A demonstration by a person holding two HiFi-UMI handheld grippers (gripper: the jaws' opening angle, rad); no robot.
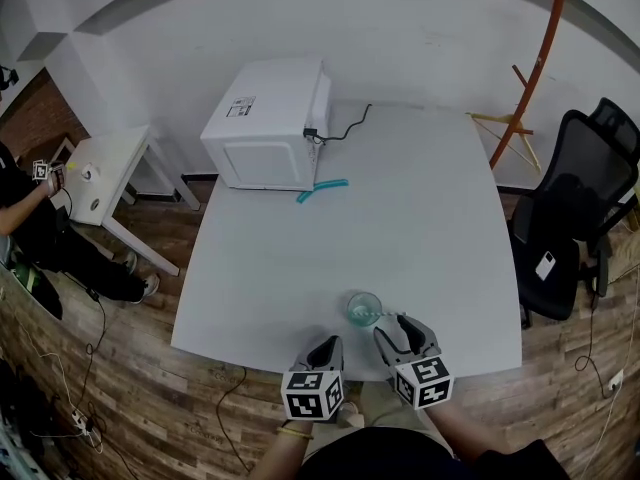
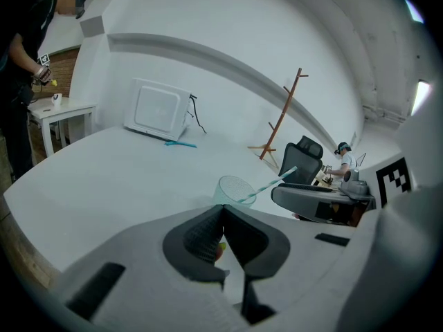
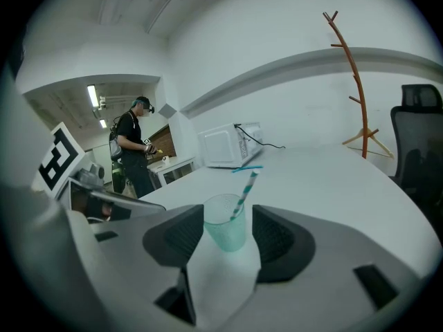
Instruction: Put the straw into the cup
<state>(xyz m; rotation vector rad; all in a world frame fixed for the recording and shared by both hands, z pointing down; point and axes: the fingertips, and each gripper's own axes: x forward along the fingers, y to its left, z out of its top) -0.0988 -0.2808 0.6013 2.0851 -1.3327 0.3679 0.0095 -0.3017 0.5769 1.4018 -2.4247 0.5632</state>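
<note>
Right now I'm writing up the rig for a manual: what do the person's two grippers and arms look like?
Both the left gripper and right gripper have pale grey moulded shells, dark ribbed fingers and a white cube with black square markers. A yellow band circles the left wrist.

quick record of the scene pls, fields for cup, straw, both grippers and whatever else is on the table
cup: upright, near front edge of table
straw: striped, standing in cup, leaning
right gripper: open, jaws either side of cup, not pressing
left gripper: shut, left of cup
far side: microwave, teal straws lying beside it
</note>
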